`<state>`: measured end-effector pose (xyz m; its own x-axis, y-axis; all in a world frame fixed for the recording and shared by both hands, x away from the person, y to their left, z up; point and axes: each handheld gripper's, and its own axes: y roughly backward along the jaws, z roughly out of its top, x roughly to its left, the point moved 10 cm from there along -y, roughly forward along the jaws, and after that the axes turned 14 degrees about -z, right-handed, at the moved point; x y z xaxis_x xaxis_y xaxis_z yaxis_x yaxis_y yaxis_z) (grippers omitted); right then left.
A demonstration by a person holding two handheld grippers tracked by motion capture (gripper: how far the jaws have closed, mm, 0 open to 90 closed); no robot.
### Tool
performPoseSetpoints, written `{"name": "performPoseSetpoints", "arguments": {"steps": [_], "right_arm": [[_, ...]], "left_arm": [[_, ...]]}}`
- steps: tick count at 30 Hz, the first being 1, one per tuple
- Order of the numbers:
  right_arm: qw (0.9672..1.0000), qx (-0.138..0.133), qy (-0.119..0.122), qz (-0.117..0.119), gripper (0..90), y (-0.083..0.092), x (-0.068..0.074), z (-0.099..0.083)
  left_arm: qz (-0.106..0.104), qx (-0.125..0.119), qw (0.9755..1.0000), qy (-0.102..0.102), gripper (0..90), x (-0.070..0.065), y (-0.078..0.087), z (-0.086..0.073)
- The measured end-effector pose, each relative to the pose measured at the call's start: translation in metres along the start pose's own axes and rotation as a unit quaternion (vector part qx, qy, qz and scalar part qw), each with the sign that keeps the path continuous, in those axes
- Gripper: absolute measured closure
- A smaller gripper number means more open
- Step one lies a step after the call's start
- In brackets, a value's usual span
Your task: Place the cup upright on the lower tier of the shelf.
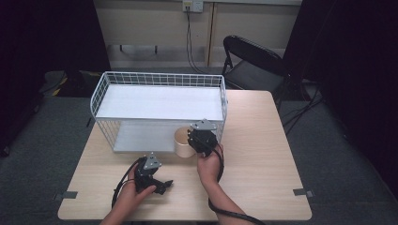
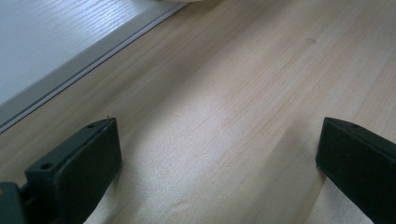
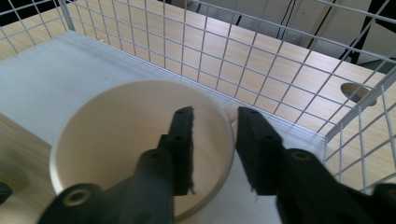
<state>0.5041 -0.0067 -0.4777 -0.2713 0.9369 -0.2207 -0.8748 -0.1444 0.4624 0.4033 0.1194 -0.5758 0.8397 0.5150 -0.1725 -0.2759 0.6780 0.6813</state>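
Note:
A cream cup (image 1: 182, 142) stands at the front edge of the lower shelf (image 1: 138, 136) of a white wire rack (image 1: 159, 77). My right gripper (image 1: 193, 140) straddles the cup's right rim. In the right gripper view one jaw of the right gripper (image 3: 215, 114) is inside the cup (image 3: 116, 130) and the other is outside by its handle. A gap shows between the inner jaw and the wall, so the gripper is open. My left gripper (image 1: 164, 186) rests low on the wooden table (image 1: 263, 154) in front of the rack. The left gripper (image 2: 219, 154) is wide open and holds nothing.
The rack's upper shelf (image 1: 159, 103) is bare, and its wire wall (image 3: 233, 46) rises close behind the cup. The lower shelf board (image 2: 46, 46) lies just ahead of the left gripper. A black folding chair (image 1: 253, 61) stands behind the table.

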Motion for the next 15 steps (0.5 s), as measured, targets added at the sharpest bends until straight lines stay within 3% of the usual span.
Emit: {"name": "performPoseSetpoints", "arguments": {"steps": [3, 6, 10, 15], "right_arm": [[0.9999, -0.009, -0.009, 0.011, 51.8, 0.007, 0.001, 0.004], [0.999, -0.001, -0.017, 0.041, 36.3, 0.014, 0.006, 0.005], [0.9979, -0.011, -0.027, 0.057, 22.7, 0.025, 0.005, 0.008], [0.9976, -0.005, -0.03, 0.063, 16.1, 0.032, 0.003, 0.002]], "left_arm": [[0.0, 0.0, 1.0, 0.0, 0.0, 0.0, 0.0, 0.0], [0.0, 0.0, 1.0, 0.0, 0.0, 0.0, 0.0, 0.0], [0.0, 0.0, 1.0, 0.0, 0.0, 0.0, 0.0, 0.0], [0.0, 0.0, 1.0, 0.0, 0.0, 0.0, 0.0, 0.0]]}}
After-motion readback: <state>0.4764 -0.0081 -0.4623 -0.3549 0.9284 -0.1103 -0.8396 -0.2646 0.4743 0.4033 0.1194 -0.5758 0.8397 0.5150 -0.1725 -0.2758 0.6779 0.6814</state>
